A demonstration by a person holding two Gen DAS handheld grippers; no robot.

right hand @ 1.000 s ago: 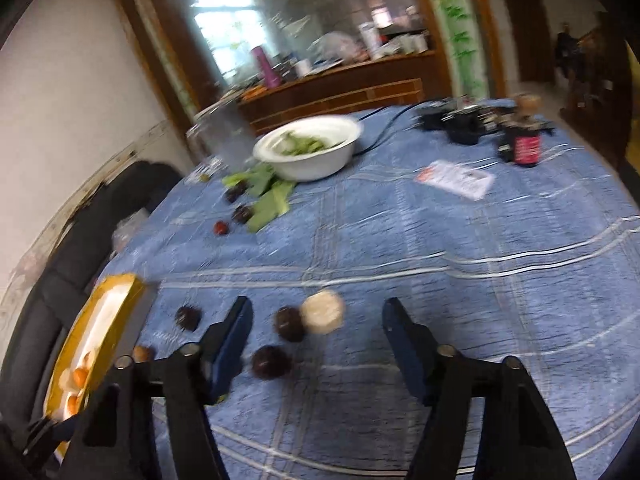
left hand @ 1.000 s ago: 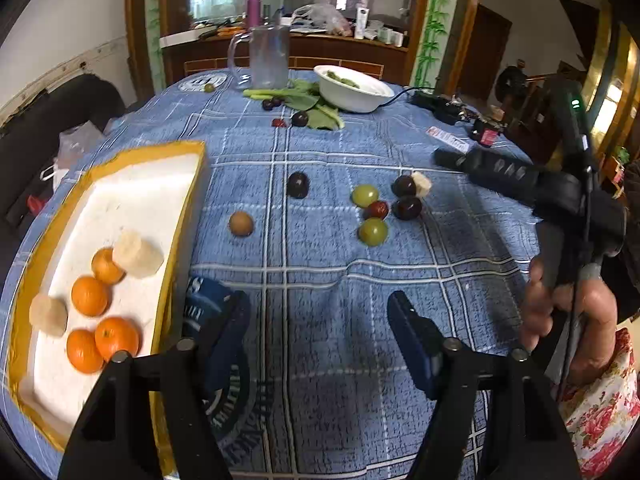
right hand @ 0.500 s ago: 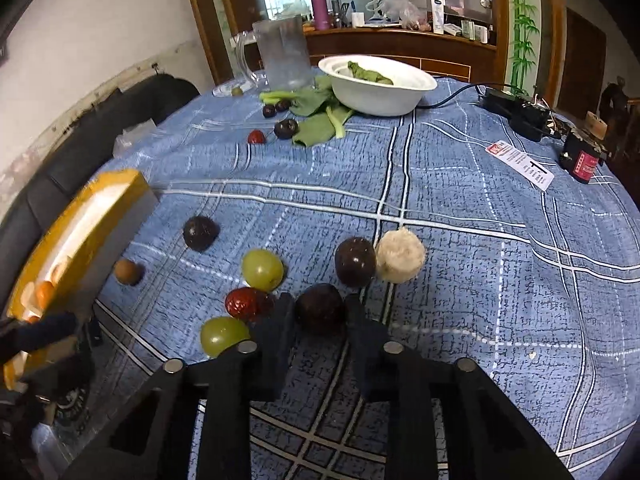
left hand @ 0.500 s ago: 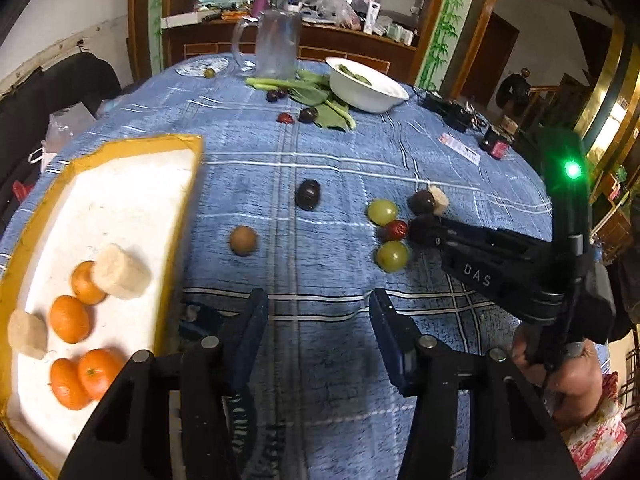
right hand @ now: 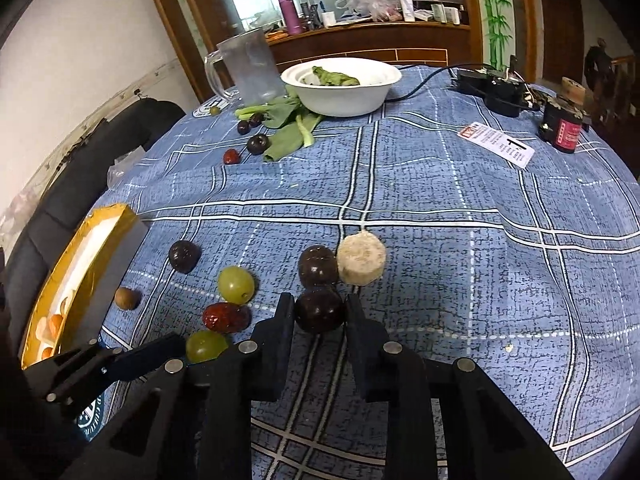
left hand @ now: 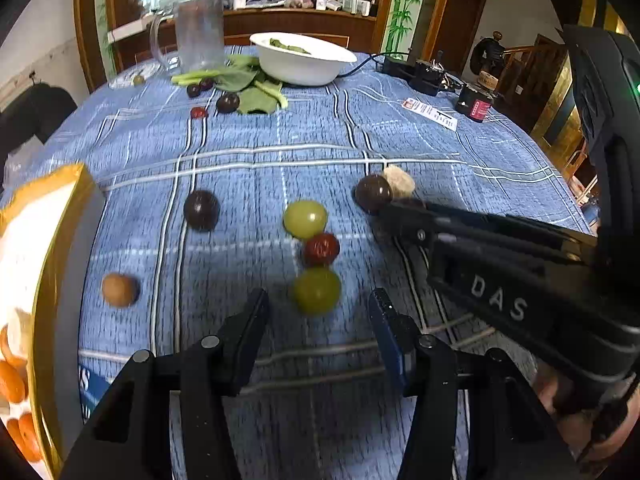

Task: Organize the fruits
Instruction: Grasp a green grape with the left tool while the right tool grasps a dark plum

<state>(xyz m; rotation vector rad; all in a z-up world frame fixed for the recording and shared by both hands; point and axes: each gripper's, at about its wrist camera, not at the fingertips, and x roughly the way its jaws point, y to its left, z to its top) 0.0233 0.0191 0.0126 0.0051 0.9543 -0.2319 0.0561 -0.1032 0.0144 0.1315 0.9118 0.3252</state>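
Observation:
My right gripper (right hand: pixel 319 314) is shut on a dark plum (right hand: pixel 320 312) that rests on the blue checked tablecloth. A second dark plum (right hand: pixel 317 266) and a pale banana chunk (right hand: pixel 361 258) lie just beyond it. My left gripper (left hand: pixel 318 316) is open, with a green grape (left hand: pixel 316 290) lying between its fingertips. Beyond that sit a red jujube (left hand: pixel 321 249), another green grape (left hand: pixel 305 218), a dark plum (left hand: pixel 201 210) and a brown longan (left hand: pixel 119 289). The yellow-rimmed foam tray (left hand: pixel 44 264) at left holds several oranges (left hand: pixel 10 376).
A white bowl (right hand: pixel 340 86) with greens, loose leaves (right hand: pixel 286 128), a clear pitcher (right hand: pixel 248 66), small dark fruits (right hand: pixel 257 144) and a red jujube (right hand: pixel 231 157) sit at the far side. A black power adapter (right hand: pixel 496 88), a dark jar (right hand: pixel 564 128) and a paper card (right hand: pixel 496 144) lie far right.
My right gripper has closed tighter on the dark plum. My left gripper has moved forward and right, so the near green grape now lies between its open fingers.

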